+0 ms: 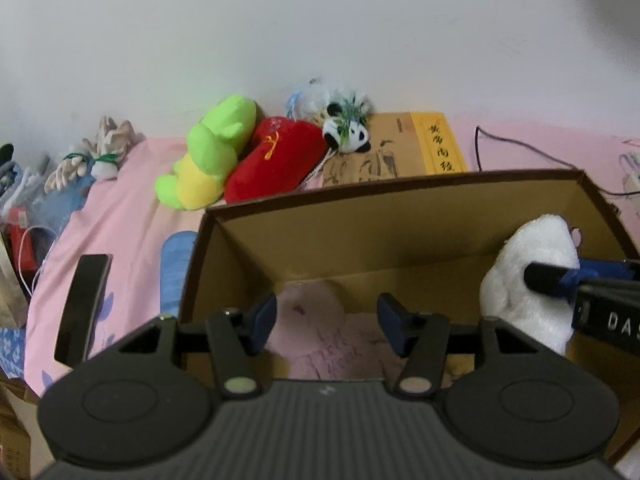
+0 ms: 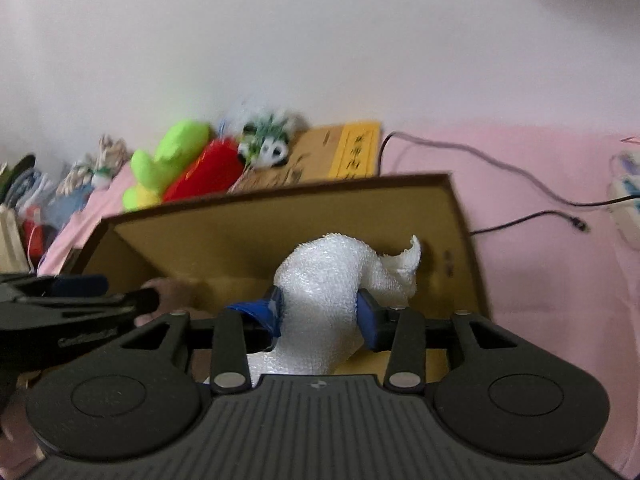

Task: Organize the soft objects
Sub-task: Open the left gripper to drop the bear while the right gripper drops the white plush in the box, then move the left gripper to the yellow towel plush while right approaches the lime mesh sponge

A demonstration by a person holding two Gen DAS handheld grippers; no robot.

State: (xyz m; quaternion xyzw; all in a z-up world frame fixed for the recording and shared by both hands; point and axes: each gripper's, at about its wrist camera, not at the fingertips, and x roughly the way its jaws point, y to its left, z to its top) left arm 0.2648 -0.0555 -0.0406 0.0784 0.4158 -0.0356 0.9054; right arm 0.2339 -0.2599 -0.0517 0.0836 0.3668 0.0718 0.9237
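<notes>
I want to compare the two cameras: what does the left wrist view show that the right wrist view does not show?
Only the left wrist view shows the open left gripper over the pink soft item lying in the box, and a black flat object on the pink sheet.

Only the right wrist view shows the right gripper shut on the white soft toy from behind, and a white power strip.

Both share the cardboard box, the green plush, the red plush and the panda toy.
</notes>
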